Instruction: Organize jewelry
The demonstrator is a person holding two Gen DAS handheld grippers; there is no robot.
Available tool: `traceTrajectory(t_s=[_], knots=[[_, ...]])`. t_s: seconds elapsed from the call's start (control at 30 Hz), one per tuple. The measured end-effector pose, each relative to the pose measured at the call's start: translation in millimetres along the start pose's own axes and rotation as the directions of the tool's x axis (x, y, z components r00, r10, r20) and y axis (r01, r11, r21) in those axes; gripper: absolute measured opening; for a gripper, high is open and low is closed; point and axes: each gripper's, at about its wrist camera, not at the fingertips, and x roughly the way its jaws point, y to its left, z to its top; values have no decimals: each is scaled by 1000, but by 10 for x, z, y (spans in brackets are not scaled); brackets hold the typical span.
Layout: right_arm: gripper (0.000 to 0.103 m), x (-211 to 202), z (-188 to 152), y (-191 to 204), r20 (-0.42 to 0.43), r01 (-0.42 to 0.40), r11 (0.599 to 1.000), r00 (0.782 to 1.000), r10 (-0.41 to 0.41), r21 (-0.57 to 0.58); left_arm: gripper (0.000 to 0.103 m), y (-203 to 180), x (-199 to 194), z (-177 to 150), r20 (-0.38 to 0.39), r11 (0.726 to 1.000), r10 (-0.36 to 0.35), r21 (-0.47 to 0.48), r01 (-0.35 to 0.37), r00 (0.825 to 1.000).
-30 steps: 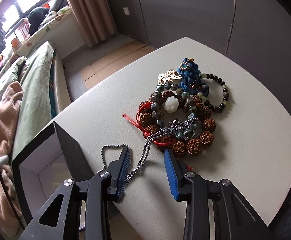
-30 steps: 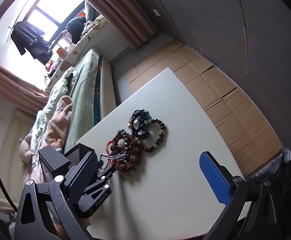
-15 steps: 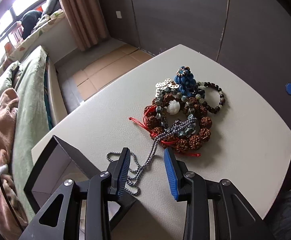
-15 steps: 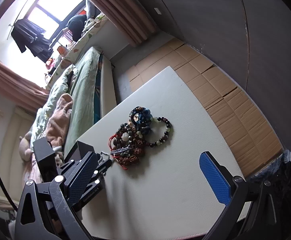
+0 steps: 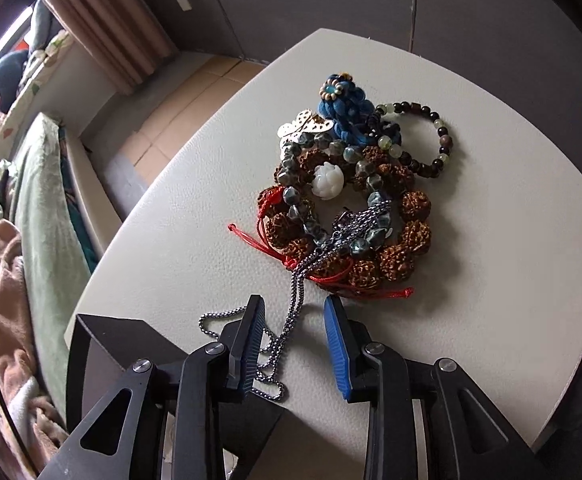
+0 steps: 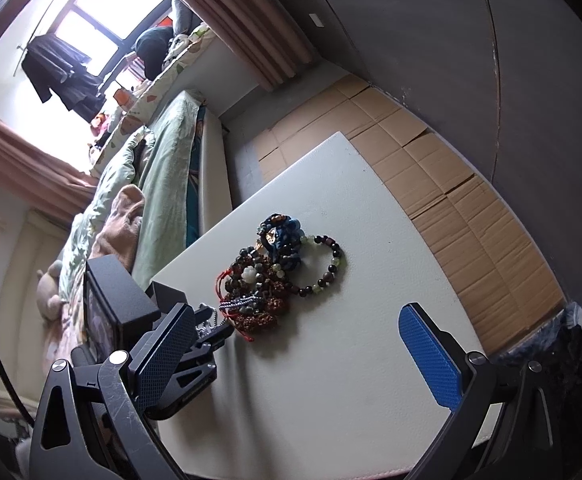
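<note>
A pile of jewelry lies on the white table (image 5: 491,280): a brown seed-bead bracelet (image 5: 407,236) with red cord, a grey bead strand with a white flower bead (image 5: 328,175), a blue knotted piece (image 5: 345,110), a dark bead bracelet (image 5: 439,140) and a silver chain necklace (image 5: 297,296). The chain runs from the pile down between the fingers of my left gripper (image 5: 294,344), which is open just above it. My right gripper (image 6: 299,360) is open and empty above the table's near side. The pile also shows in the right wrist view (image 6: 279,272).
An open black box (image 5: 131,344) with a raised lid stands at the table's near left corner, under my left gripper; it also shows in the right wrist view (image 6: 119,296). A bed with green bedding (image 6: 159,184) is left of the table. Cardboard covers the floor (image 6: 451,184).
My left gripper has drawn back from the pile toward the black box, and the silver chain now trails out of the pile between its open fingers. The right gripper has barely moved.
</note>
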Motion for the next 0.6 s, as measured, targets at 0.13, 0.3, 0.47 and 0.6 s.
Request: traceTrajectory(t_s=[0.13, 0.3, 0.47, 0.6], knots=[[103, 24, 7, -51, -10, -4, 1000, 1000, 4, 17, 31, 58, 28, 54, -22, 999, -39, 21, 40, 999], [103, 37, -6, -47, -19, -16, 1000, 1000, 16, 14, 31, 56, 42, 109, -13, 996, -57, 65, 57, 998], [103, 62, -57, -19, -36, -23, 1000, 999, 24, 16, 13, 4, 28, 72, 5, 988, -93, 124, 91, 996], [103, 66, -87, 10, -41, -26, 1000, 999, 26, 12, 5, -69, 14, 52, 11, 986, -87, 143, 85, 996]])
